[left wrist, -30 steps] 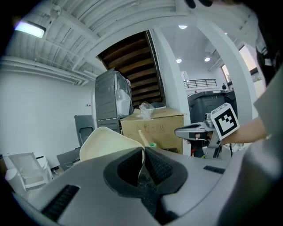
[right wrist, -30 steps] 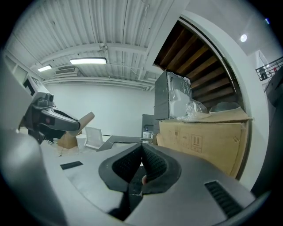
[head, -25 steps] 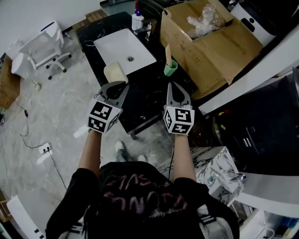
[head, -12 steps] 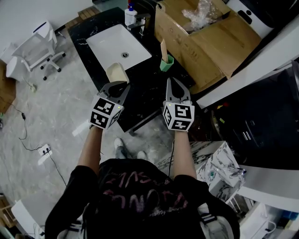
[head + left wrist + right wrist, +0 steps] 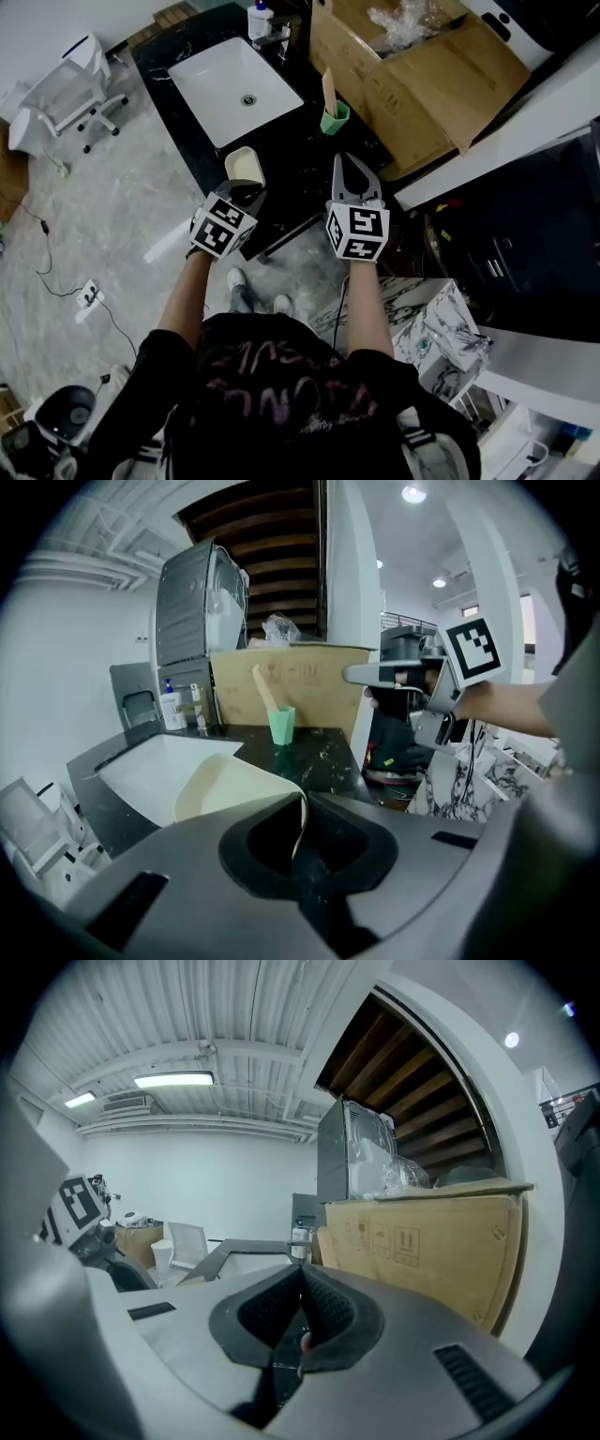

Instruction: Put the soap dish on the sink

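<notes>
Cream plastic soap dish (image 5: pixel 243 165) hangs pinched by its rim in the left gripper (image 5: pixel 246 190) over the near black marble counter (image 5: pixel 292 155), not yet placed at the white rectangular sink (image 5: pixel 234 89) farther away, while the right gripper (image 5: pixel 343 163) is closed and empty.

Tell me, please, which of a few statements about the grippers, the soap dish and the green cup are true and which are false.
1. The left gripper grips the cream soap dish by its rim. True.
2. The soap dish lies inside the white basin. False: it is in the left gripper's jaws, at the near end of the black counter, short of the basin.
3. The right gripper has its jaws together and carries nothing. True.
4. The green cup is empty. False: a pale stick stands in it.
5. The right gripper touches the green cup. False: the two are apart.
</notes>
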The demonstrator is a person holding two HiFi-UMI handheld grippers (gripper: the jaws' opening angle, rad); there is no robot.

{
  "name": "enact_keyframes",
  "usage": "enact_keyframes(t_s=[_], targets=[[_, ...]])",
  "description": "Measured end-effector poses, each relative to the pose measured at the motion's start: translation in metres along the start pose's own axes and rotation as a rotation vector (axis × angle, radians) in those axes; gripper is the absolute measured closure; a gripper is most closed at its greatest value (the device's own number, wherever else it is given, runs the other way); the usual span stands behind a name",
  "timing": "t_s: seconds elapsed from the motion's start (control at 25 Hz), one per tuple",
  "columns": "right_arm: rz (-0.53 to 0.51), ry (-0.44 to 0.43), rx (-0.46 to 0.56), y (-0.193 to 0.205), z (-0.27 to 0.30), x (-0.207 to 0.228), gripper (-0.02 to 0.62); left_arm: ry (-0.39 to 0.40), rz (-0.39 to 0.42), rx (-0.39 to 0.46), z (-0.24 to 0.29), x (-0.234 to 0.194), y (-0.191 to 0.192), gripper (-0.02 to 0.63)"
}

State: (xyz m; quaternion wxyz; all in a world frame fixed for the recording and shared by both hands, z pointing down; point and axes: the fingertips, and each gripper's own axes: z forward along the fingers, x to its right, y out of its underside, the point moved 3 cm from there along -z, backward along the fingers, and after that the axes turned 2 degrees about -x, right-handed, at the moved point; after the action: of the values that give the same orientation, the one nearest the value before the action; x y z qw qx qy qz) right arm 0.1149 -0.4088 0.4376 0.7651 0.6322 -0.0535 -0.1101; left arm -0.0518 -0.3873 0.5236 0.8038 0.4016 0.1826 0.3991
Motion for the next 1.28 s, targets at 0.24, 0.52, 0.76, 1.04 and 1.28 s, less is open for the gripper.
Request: enact_keyframes(t_s=[0.24,0.52,0.76,1.04,1.28], targets=[[0.003,0.005,-0.019,0.01,-0.002,0.003,0.581,0.034,0.007,-0.098,0.016,0.013,0.024,0.572],[0.011,0.012,-0.041,0.019,-0.002,0.007,0.581,0.059,0.033,-0.163,0.033,0.022,0.043,0.568],[0.012,0.018,-0.053,0.027,-0.002,0.012,0.581,0.054,0.033,-0.186,0.044,0.024,0.053,0.568],[0.012,0.025,-0.059,0.028,-0.004,0.016,0.581,0.032,0.029,-0.194,0.043,0.023,0.056,0.534],[0.008,0.017,-0.049,0.024,-0.007,0.013,0.581,0.002,0.009,-0.145,0.031,0.02,0.048,0.502]])
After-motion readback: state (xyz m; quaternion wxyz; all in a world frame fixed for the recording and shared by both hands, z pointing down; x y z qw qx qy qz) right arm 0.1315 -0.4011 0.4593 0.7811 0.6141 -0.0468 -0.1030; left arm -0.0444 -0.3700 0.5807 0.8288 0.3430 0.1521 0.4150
